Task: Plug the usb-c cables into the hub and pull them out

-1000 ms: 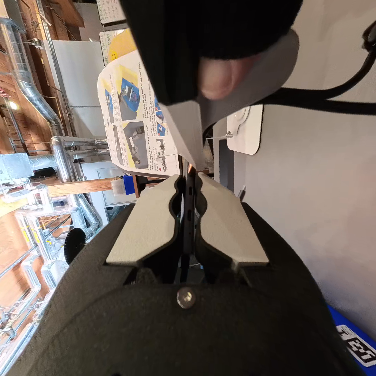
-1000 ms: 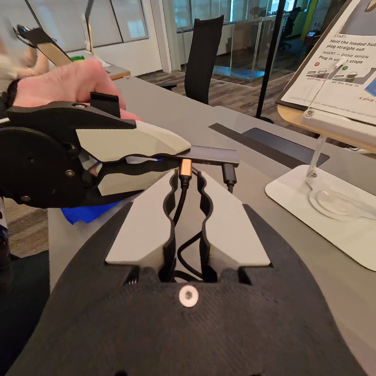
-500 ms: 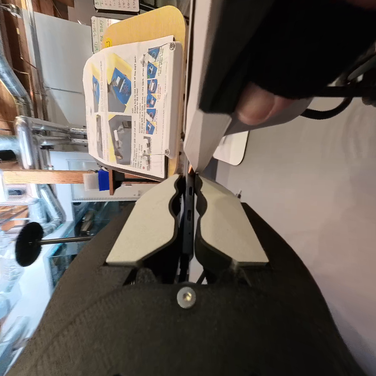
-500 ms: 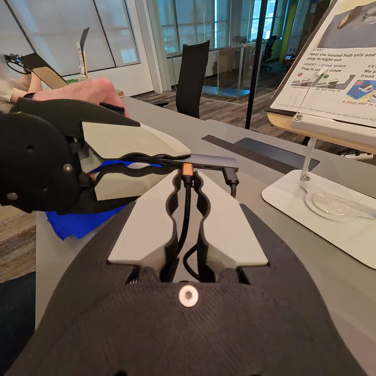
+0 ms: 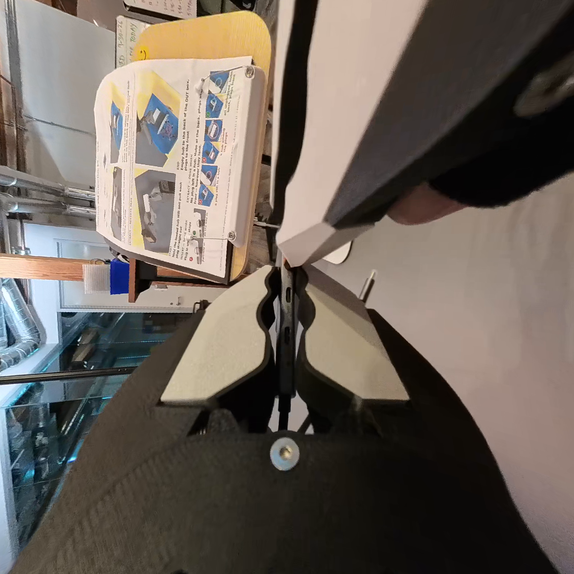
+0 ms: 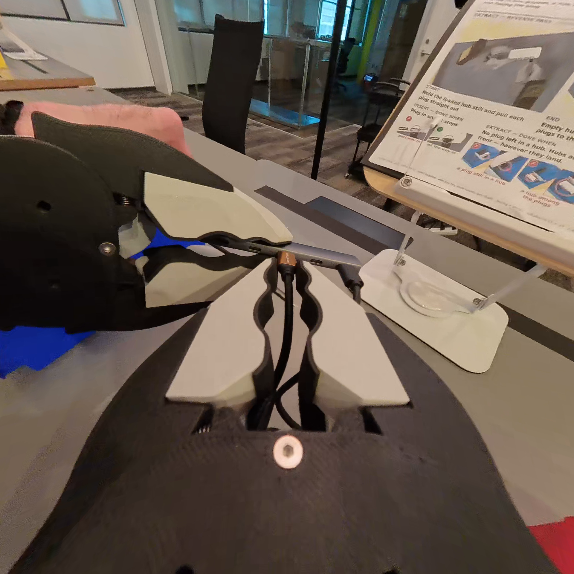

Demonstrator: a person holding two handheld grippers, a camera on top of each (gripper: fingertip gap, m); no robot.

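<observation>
Dark grey metal, thin and flat: in the left wrist view the slim grey usb-c hub stands edge-on between the two pale fingers of the left gripper, which is clamped on it, two small oval ports facing the camera. It looks light and rigid, with smooth sides that could slide under a sideways pull, so a hold across its flat faces near the cable end seems soundest. Far beyond the tips, the pale finger of the right gripper meets the hub's far end, and a printed instruction sheet on a tilted wooden stand sits to the left; its writing is legible but not repeated here. In the right wrist view the hub hangs above the grey table, held from the left by the left gripper. The right gripper has its tips drawn in around the copper-collared plug of a black usb-c cable, seated in the hub's near edge; whether they truly pinch it I cannot quite tell. The collar is stiff and the proper hold; the cord below is limp. Small lettering on the collar is too fine to read. A second black usb-c plug sits in the hub's right end, near the stand's white base plate.
</observation>
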